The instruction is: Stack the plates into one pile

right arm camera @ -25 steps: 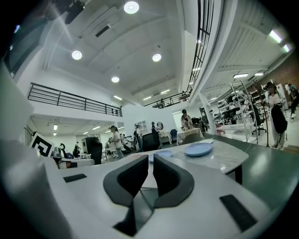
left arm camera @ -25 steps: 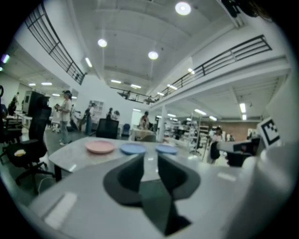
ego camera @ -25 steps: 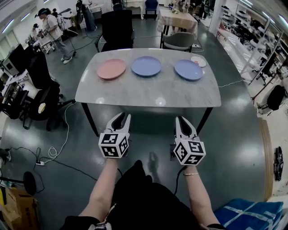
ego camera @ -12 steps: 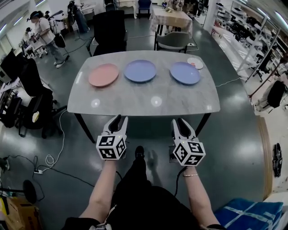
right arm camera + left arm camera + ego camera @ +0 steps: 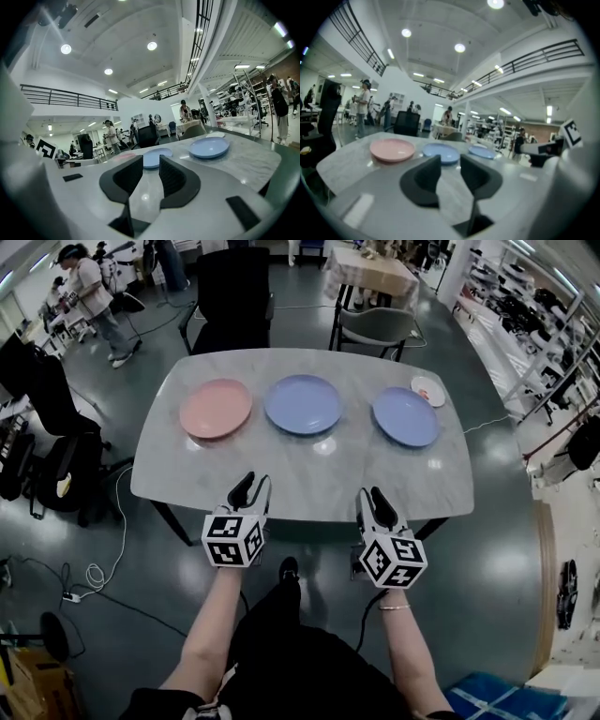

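Unstacked, well apart, in a row across far side of desk [image 5: 309, 474]: pink plate [image 5: 216, 409], middle blue plate [image 5: 302, 404], right blue plate [image 5: 405, 416]. At near edge, left claw [image 5: 255, 482] and right claw [image 5: 369, 495] - both released, jaws just opening, nothing between. Pink plate nearest left claw - right blue plate nearest right claw.

light: bright, ceiling lamps [image 5: 65, 48] | glare: spots on tabletop [image 5: 323, 448] | edges: fisheye-bent, dark corners

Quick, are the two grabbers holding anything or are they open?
Left gripper: open, empty, jaws just been opening.
Right gripper: open, empty, jaws just been opening.
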`<state>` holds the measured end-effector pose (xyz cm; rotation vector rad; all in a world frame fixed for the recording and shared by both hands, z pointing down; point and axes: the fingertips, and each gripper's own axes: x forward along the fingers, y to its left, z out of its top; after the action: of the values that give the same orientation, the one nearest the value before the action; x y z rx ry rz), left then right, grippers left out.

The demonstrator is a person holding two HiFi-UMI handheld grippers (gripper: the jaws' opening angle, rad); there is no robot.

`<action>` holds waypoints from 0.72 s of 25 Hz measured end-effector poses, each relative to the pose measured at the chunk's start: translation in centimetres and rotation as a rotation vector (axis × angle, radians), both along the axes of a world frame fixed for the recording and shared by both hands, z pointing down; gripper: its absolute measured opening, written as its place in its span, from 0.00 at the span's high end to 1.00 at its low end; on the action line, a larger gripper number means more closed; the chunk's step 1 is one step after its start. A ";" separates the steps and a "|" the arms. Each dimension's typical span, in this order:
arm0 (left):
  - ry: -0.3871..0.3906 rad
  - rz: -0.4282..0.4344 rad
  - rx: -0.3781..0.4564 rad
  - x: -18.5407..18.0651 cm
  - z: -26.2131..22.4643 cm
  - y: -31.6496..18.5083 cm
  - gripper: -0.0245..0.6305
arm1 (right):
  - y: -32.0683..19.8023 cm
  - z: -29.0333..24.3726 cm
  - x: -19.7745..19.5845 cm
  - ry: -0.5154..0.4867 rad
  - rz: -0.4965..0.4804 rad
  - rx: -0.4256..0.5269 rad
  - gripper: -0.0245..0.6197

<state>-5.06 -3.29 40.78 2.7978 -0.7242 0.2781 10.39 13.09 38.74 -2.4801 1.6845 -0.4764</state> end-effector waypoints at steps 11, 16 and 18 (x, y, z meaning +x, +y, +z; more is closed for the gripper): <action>-0.022 -0.119 -0.020 1.0 0.5 -13.0 0.78 | -15.6 -0.1 2.1 -0.019 -0.128 -0.023 0.83; -0.033 -0.207 -0.049 -0.6 1.6 -16.6 0.78 | -21.1 -0.1 1.2 0.000 -0.226 -0.043 0.83; -0.040 -0.250 -0.061 -1.4 2.2 -17.5 0.78 | -22.9 0.2 1.1 0.005 -0.270 -0.052 0.83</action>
<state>-6.44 -20.83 43.00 2.6154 -1.0447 0.3036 11.52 -9.82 38.93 -2.2972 2.0460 -0.5461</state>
